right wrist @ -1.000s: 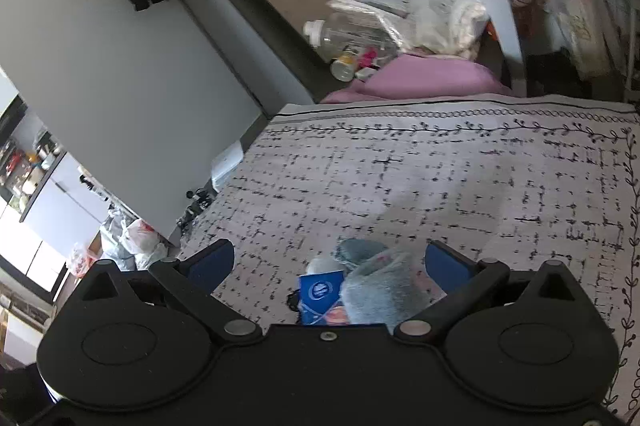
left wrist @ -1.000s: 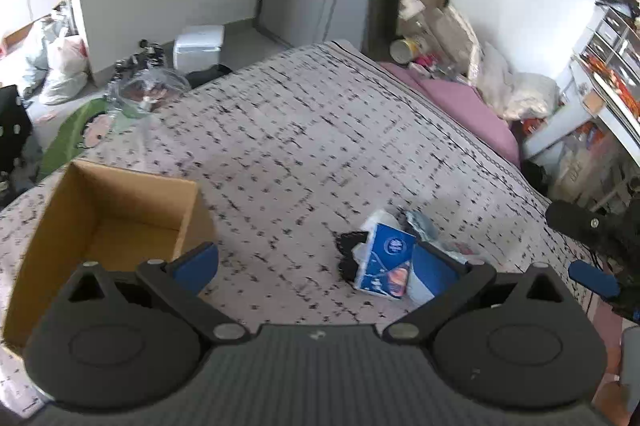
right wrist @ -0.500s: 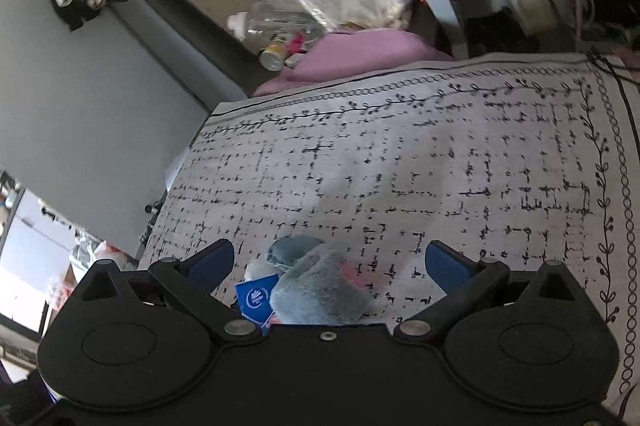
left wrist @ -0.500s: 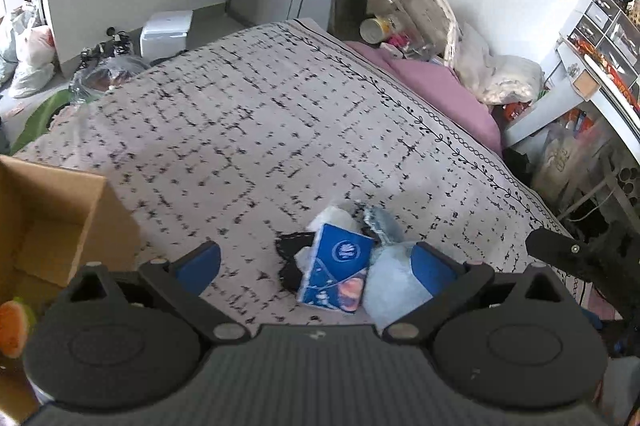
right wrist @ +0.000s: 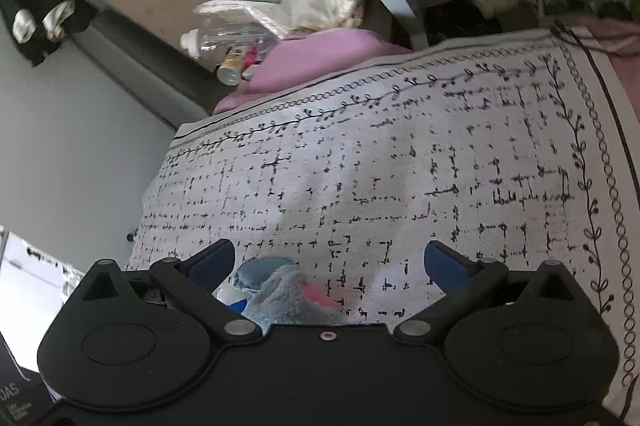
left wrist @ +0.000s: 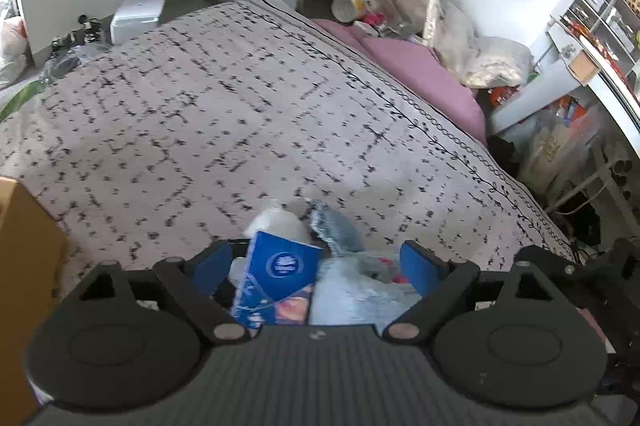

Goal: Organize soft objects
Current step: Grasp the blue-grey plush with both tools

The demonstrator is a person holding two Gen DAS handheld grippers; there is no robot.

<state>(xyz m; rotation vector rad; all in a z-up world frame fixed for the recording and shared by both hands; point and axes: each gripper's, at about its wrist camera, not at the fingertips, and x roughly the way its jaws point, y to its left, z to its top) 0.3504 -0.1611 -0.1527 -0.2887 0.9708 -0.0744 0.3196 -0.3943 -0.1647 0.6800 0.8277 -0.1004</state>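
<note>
A small pile lies on the patterned bedspread (left wrist: 240, 114): a blue tissue pack (left wrist: 276, 278), a grey-blue plush toy (left wrist: 352, 286) with a pink patch, and a white soft item (left wrist: 280, 222). My left gripper (left wrist: 316, 266) is open, its blue pads on either side of the pile. In the right wrist view the plush toy (right wrist: 288, 298) sits low between the jaws, nearer the left pad. My right gripper (right wrist: 330, 258) is open and holds nothing. The bedspread (right wrist: 400, 166) fills that view.
A cardboard box (left wrist: 20, 266) stands at the left edge of the bed. A pink pillow (left wrist: 420, 74), bottles and bags lie at the head. Shelves and a desk (left wrist: 592, 38) stand to the right. A white box (left wrist: 138, 16) is on the floor.
My left gripper has swung right from the cardboard box and closed in over the pile. My right gripper has dropped lower and moved right, so the pile sits at its lower left.
</note>
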